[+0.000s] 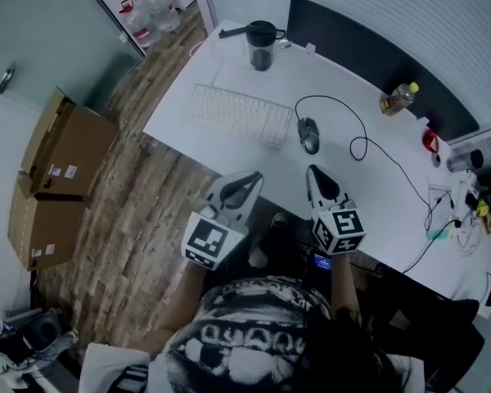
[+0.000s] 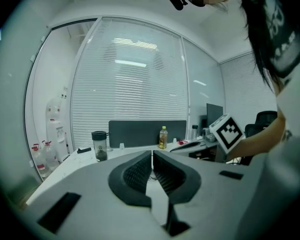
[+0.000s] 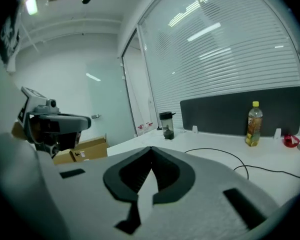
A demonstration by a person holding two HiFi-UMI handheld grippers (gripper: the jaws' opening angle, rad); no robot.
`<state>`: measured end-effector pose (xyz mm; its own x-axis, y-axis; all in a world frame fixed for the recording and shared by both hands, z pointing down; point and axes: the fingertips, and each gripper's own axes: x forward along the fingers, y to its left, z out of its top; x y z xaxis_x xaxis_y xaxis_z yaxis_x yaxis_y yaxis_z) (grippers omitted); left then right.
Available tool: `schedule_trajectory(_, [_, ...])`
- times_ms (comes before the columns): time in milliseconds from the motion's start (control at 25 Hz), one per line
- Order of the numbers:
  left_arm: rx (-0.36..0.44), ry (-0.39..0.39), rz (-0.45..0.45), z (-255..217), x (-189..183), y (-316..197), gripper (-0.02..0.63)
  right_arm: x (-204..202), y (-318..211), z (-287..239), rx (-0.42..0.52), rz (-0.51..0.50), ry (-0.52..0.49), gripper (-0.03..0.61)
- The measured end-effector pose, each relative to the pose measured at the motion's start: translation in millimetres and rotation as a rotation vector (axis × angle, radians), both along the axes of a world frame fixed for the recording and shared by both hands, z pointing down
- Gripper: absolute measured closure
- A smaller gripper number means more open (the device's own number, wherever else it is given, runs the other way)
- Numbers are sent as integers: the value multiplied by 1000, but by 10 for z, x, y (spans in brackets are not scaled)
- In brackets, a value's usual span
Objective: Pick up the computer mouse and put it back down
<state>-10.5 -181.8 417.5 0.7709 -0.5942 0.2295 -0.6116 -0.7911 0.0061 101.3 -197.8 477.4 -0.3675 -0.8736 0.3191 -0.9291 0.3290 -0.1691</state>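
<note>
The room is an office with a wood-pattern floor [image 1: 147, 211], slatted blinds [image 2: 135, 84] on the glazed walls and a white bench [image 1: 229, 150] seen from above in the head view. A dark partition panel [image 1: 368, 51] runs along the far edge of the bench.

Items on the bench:
- A white keyboard [image 1: 239, 115] lies near the left end, parallel to the near edge.
- The computer mouse [image 1: 309, 134] lies flat on the bench just beside the right end of the keyboard. Nothing touches it.
- A black cable [image 1: 356, 142] leaves the computer mouse, arcs toward the partition panel and forms a small loop to the right.
- A clear cup [image 1: 261, 46] with a dark lid stands upright near the far left corner.
- A bottle [image 1: 399, 98] with a yellow cap stands against the partition panel.

Off the bench, stacked cardboard boxes [image 1: 61, 170] sit on the floor to the left, and water jugs [image 1: 147, 6] stand near the glass wall.

Tool status:
- The left tool [image 1: 250, 180] is at the near edge of the bench, in front of the keyboard. Its jaws are closed tip to tip and hold nothing.
- The right tool [image 1: 313, 170] is over the near edge of the bench, pointing at the computer mouse and apart from it. Its jaws are fully closed and hold nothing.

Both tools are nearly level, tips tilted slightly down.
</note>
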Motion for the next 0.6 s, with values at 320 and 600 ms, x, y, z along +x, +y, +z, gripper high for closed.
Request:
schedule_trajectory(320, [-10, -48, -78, 107, 101, -105, 604, 503, -590, 622, -74, 46, 32, 581])
schedule_trajectory(600, [-29, -67, -186, 183, -41, -168, 604, 591, -1051, 1124, -170, 35, 25, 473])
